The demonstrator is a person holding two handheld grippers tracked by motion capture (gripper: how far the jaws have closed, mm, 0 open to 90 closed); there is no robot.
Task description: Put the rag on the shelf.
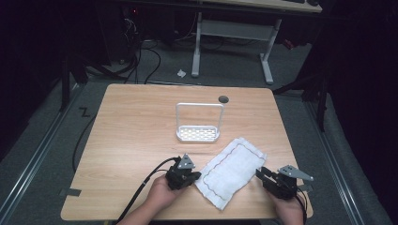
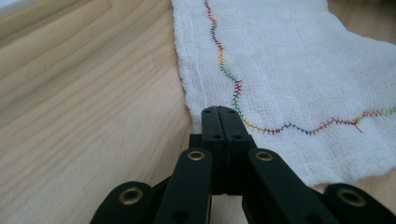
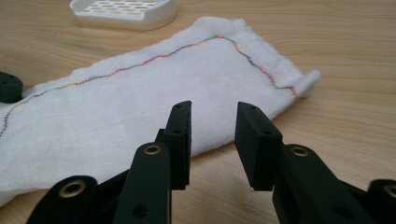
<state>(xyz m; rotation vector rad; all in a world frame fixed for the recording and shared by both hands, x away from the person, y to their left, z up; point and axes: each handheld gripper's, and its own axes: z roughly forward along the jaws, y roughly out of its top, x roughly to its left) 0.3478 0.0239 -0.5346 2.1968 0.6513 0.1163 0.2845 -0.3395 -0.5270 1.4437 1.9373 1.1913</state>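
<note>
A white gauze cloth [image 1: 232,171] with a wavy rainbow stitch line lies flat on the wooden table [image 1: 136,136], near its front edge. My left gripper [image 1: 197,177] is at the cloth's left edge. In the left gripper view its jaws [image 2: 219,112] are pressed together over the cloth [image 2: 289,70] just beside the stitching, pinching the edge. My right gripper [image 1: 259,172] sits at the cloth's right side. In the right gripper view its jaws [image 3: 212,116] stand apart, low over the table, with the cloth [image 3: 140,93] just ahead and nothing gripped.
A small white slotted rack [image 1: 198,133] with a tall wire handle stands behind the cloth at mid-table; its base [image 3: 123,9] is in the right gripper view. A dark round hole [image 1: 223,99] is near the far edge. Cables trail off the table's front.
</note>
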